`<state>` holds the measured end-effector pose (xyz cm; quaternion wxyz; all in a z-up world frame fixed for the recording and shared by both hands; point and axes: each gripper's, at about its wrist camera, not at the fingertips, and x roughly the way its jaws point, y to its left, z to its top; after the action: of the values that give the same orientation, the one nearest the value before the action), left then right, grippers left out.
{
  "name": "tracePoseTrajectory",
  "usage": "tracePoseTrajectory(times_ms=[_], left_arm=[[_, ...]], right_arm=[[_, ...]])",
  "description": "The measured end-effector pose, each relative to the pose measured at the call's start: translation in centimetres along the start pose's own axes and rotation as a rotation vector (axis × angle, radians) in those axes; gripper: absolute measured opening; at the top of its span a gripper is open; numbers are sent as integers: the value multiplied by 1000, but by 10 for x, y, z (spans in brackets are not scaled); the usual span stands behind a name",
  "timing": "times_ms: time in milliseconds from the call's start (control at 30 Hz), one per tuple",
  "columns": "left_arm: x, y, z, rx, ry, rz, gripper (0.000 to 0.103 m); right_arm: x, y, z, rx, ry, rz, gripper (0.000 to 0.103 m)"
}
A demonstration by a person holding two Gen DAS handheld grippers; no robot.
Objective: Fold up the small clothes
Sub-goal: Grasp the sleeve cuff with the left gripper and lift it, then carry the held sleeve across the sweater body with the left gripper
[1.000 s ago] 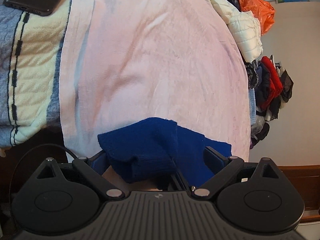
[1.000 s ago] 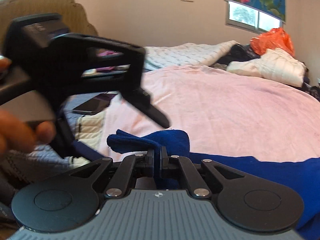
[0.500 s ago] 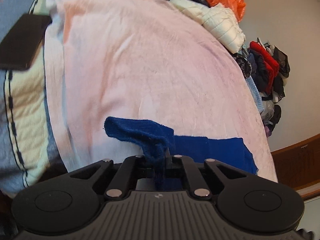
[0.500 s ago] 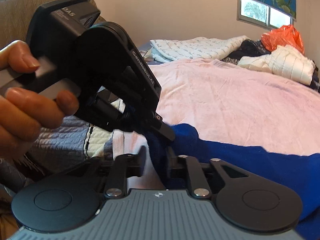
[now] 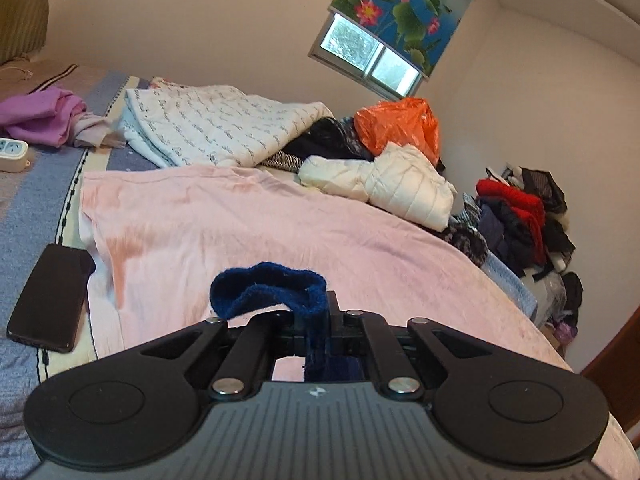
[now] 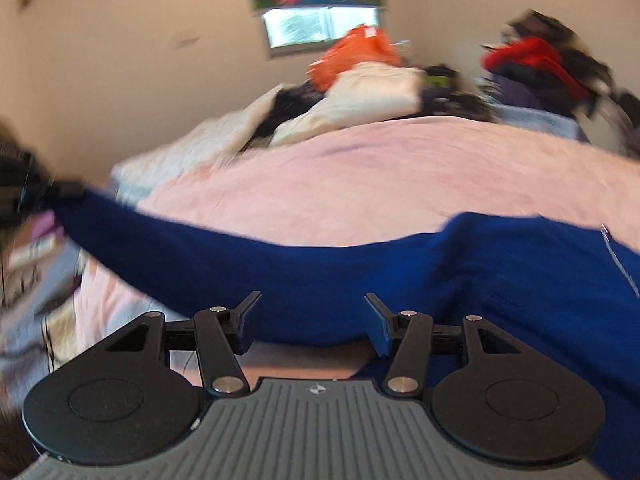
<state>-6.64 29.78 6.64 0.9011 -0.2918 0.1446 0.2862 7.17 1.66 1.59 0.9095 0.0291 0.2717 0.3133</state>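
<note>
Two tongs: left [image 5: 316,320] pinches blue garment [image 6: 360,276] edge, right [image 6: 312,316] spread.

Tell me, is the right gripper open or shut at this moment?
Open. The right gripper has its jaws standing wide apart, holding nothing; the blue garment lies just beyond them.

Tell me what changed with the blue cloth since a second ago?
The left tool shut on the blue cloth and lifted its corner up. The right tool let go and now stands open. The cloth now stretches out between them. The pink blanket and phone stayed put.
</note>
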Motion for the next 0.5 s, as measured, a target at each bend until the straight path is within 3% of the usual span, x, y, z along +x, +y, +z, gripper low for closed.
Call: tracePoseTrajectory(times_ms=[100,267,400,500], left_arm=[[16,-13,9,13,-52,33,6],[36,-57,8,72,-24,-30,6],[42,-105,-11,168,7,-129,6],[47,-140,-35,254,62,-200,6]], right_arm=[[-1,-29,-3,98,-15,-35,69],[15,-46,-14,109,109,-99,70],[-14,-54,-11,120,41,-117,75],[-31,-65,-10,104,10,-192,81]])
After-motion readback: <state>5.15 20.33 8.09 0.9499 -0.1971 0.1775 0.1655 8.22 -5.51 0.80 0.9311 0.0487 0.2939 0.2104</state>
